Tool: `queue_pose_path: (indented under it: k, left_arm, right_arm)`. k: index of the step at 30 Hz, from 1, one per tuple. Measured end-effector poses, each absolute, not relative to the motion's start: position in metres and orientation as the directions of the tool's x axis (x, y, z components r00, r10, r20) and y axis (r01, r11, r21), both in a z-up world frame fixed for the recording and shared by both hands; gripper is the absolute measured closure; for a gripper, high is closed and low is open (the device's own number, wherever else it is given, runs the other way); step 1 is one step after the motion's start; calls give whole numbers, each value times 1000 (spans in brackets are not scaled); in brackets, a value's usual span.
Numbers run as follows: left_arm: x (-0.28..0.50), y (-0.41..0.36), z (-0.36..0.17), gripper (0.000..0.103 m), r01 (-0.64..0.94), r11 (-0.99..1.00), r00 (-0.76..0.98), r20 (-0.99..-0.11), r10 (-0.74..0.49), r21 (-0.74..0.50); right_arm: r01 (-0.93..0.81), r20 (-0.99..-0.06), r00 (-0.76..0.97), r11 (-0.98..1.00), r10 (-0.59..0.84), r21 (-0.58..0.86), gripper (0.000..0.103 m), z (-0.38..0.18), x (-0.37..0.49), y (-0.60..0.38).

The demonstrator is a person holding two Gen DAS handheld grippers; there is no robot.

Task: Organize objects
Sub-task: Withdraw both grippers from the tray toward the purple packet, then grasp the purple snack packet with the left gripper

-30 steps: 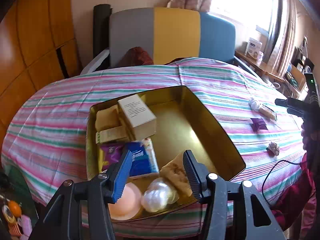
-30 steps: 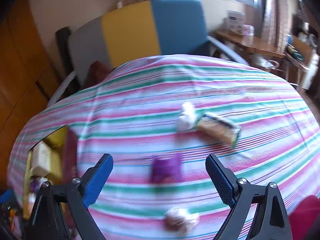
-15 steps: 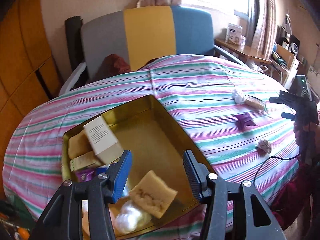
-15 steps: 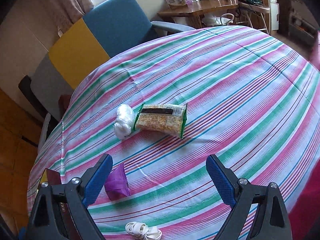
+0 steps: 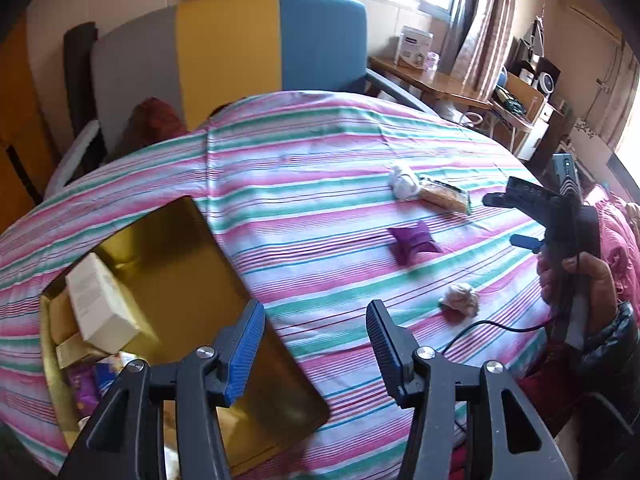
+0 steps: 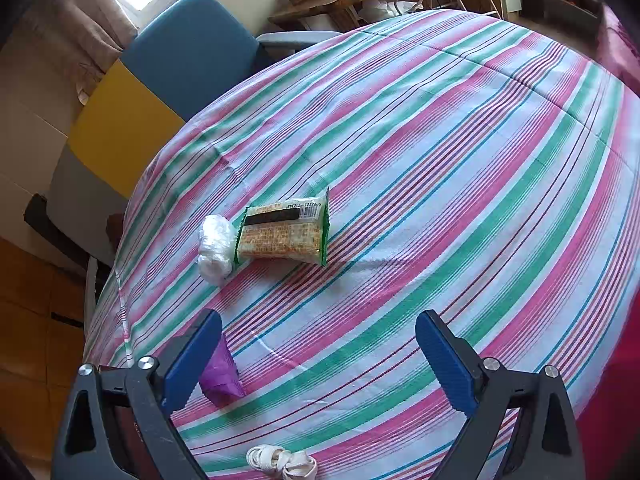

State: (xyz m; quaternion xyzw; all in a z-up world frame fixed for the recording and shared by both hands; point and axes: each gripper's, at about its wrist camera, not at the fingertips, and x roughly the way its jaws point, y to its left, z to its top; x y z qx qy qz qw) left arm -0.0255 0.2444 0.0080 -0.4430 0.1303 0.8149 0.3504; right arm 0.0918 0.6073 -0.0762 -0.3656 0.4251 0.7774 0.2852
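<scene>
A gold tin box sits at the left of the striped table, holding a white carton and several small packets. My left gripper is open and empty above the box's right edge. My right gripper is open and empty above the cloth; it also shows in the left wrist view. Loose on the cloth lie a cracker packet, a white plastic wad, a purple pouch beside my right gripper's left finger, and a white bundle.
A grey, yellow and blue chair stands behind the table. A wooden side table with boxes stands at the back right. A black cable trails over the table's right edge.
My left gripper has swung right, away from over the box toward the loose items. My right gripper has moved closer to the cracker packet and purple pouch.
</scene>
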Motion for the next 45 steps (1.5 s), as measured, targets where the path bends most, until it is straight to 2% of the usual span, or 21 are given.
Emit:
queue_pose_path:
  k: [4,12,17,23,32,33,35,37,45]
  left_arm:
    - [-23,272,0,49,-720,-689,-333,-830,448,-83]
    - [-25,353,-28,49,-832,-555,-276,-883,380,22]
    - [-28,398,-57,42,-898,-430,-253,-905,342,89]
    - [-33,429,-80,41,-940,-314,-230,-926,300,132]
    - [-37,462,-90,41,-966,-209,-209,-930,301,149]
    - [-39,464,-92,43,-968,-211,-195,-933,304,133]
    - [-42,467,-96,63,-969,-230,-162,-938,306,93]
    - [-45,466,-102,69,-963,-267,-120,-945,305,37]
    - [-45,425,-88,70,-896,-440,-113,-926,361,-63]
  right_arm:
    - [-745,-810,-574,-486,121,456,5,-76,89,605]
    - [-735,-791,-603,-455,100,503,5,-76,94,608]
    - [-727,-784,-617,-437,74,530,4,-77,96,610]
    - [-711,-775,-631,-430,39,557,4,-78,95,611]
    - [-693,-763,-647,-426,13,581,3,-79,94,613]
    - [-694,-762,-647,-425,14,581,3,-79,95,613]
    - [-695,-763,-646,-427,16,579,3,-79,95,613]
    - [-697,-766,-643,-429,19,574,3,-79,95,614]
    - [-711,-783,-621,-444,33,545,3,-81,93,615]
